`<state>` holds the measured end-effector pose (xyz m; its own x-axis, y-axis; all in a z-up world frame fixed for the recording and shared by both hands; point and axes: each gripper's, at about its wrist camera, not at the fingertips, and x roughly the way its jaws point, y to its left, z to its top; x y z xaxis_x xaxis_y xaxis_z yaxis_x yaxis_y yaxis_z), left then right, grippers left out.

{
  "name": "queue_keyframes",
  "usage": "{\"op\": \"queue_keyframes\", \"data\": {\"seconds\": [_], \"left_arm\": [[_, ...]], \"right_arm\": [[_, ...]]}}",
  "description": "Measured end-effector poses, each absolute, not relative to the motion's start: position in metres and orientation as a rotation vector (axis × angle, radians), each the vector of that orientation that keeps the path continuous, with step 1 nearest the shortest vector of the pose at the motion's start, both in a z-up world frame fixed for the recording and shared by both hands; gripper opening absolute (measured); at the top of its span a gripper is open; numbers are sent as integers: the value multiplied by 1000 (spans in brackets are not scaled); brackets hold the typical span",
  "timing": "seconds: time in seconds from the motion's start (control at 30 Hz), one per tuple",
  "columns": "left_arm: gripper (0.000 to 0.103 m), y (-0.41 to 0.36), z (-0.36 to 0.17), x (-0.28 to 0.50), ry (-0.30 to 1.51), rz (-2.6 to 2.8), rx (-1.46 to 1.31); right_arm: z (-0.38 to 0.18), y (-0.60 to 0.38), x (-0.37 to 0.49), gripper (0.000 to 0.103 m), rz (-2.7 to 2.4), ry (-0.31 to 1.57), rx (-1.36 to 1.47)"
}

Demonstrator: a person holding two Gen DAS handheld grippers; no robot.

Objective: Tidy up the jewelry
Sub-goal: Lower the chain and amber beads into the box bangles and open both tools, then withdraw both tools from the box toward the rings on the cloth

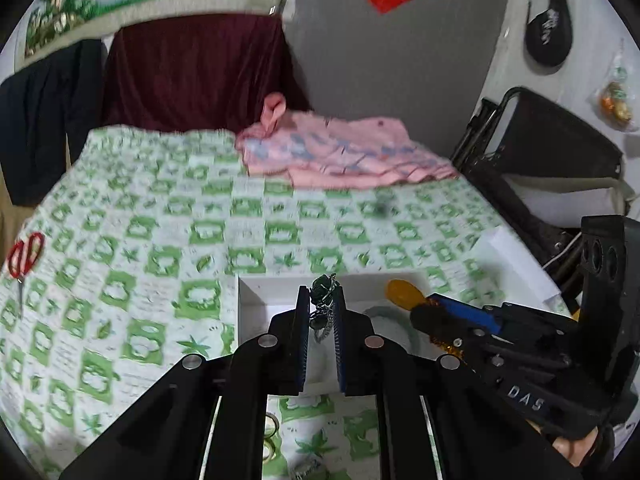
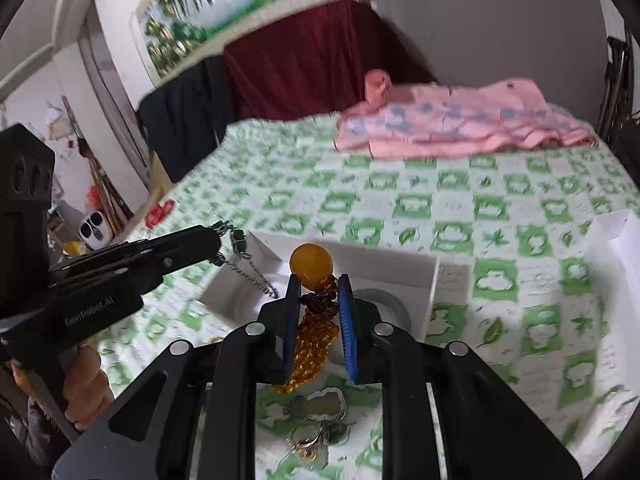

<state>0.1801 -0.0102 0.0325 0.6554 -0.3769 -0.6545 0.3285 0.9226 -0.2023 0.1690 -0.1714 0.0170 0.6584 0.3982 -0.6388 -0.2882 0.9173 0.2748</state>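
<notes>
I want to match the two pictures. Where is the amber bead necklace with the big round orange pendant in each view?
Left wrist view: amber bead necklace at lower right, clamped in the right gripper.
Right wrist view: lower centre, pendant above the fingertips, beads hanging between them.
Shared landmark: the white box beneath both grippers.

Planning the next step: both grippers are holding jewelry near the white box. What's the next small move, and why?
Probably carry both pieces a little further over the open white cardboard box and lower them. The left gripper is shut on a dark green bead and silver chain necklace, the right gripper on an amber bead necklace with a round yellow pendant, both hanging at the box's near edge.
</notes>
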Motion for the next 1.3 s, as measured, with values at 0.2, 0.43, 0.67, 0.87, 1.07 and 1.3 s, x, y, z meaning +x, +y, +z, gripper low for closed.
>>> {"op": "queue_keyframes", "data": {"seconds": [0.2,0.43,0.67,0.87,1.07,1.3], "left_arm": [[12,-11,-3,198,857,-400,-63],[17,-10,-14,199,878,-385,-56],[58,-6,7,184,782,-381,-71],[73,1,13,180,762,-358,-96],[81,15,15,177,758,-331,-146],[82,30,7,154,766,-271,-133]], "right_arm": [[-6,-174,182,19,335,802,133],[-5,-185,181,25,354,775,184],[8,-191,173,36,353,719,208],[17,-196,165,54,330,672,212],[25,-208,153,58,305,629,237],[20,-219,128,64,280,619,281]]}}
